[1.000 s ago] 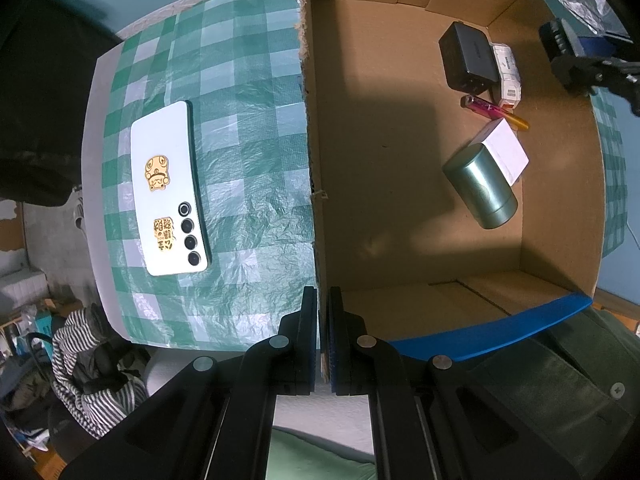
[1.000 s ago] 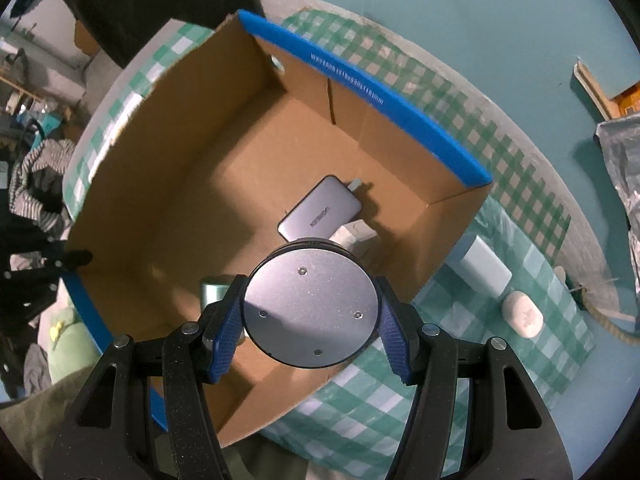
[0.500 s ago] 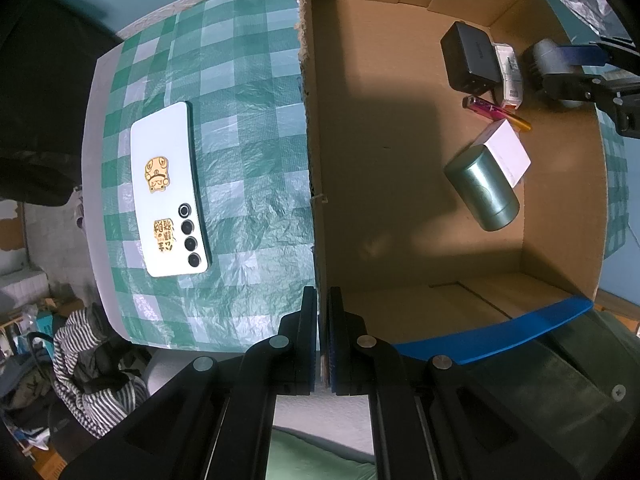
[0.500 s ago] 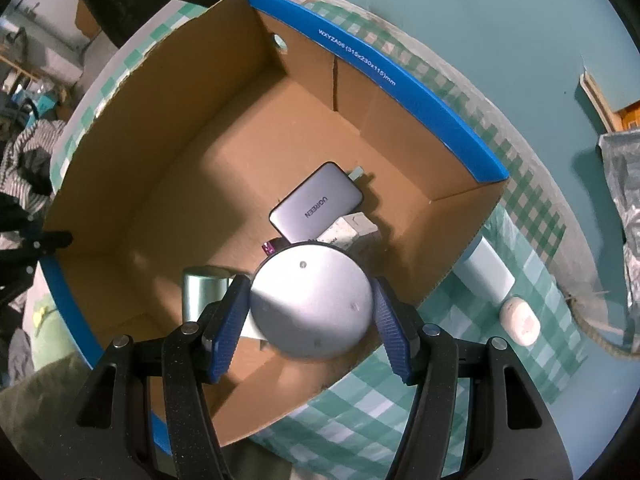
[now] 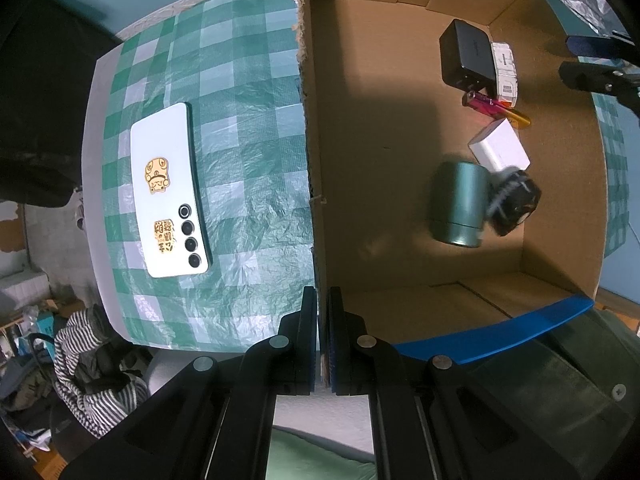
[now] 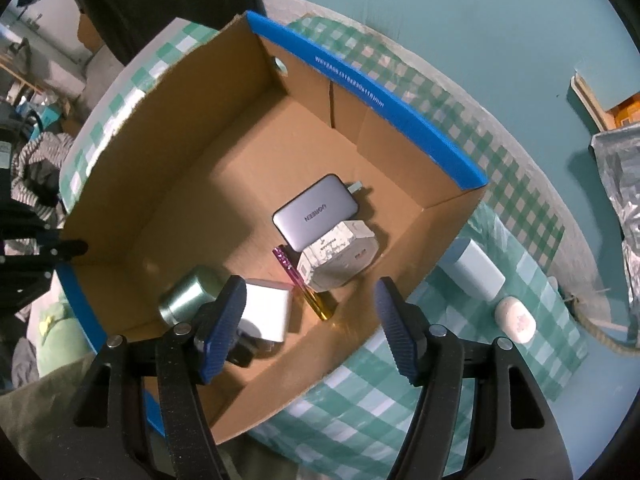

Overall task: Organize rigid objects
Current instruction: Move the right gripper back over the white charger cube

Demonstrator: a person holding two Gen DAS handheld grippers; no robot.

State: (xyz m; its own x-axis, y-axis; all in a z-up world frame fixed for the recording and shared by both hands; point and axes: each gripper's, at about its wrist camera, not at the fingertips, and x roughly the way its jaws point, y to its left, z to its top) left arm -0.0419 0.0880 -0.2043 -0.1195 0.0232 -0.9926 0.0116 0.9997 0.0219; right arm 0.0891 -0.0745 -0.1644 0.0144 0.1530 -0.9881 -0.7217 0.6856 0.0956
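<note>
My left gripper [image 5: 323, 300] is shut on the near wall of the cardboard box [image 5: 316, 184], with the wall's edge between its pads. My right gripper [image 6: 310, 286] hangs over the box [image 6: 400, 120]; its jaws are opening and nothing is between them. A round dark object [image 5: 514, 200] is blurred inside the box beside the green tin [image 5: 460, 204], and shows partly behind my right gripper's finger [image 6: 224, 320]. Also in the box lie a white cube charger [image 6: 266, 312], a pink-and-gold tube [image 6: 304, 284], a grey charger [image 6: 314, 212] and a white octagonal box [image 6: 340, 258].
A white phone [image 5: 170, 192] with stickers lies on the green checked cloth [image 5: 248, 80] left of the box. A pale blue box [image 6: 478, 272] and a white oval case [image 6: 516, 320] sit on the cloth at the box's other side. Striped clothing [image 5: 92, 360] lies below the table edge.
My right gripper brought the round object over the box, opened and let it go; it now lies in the box by the green tin. My left gripper kept still.
</note>
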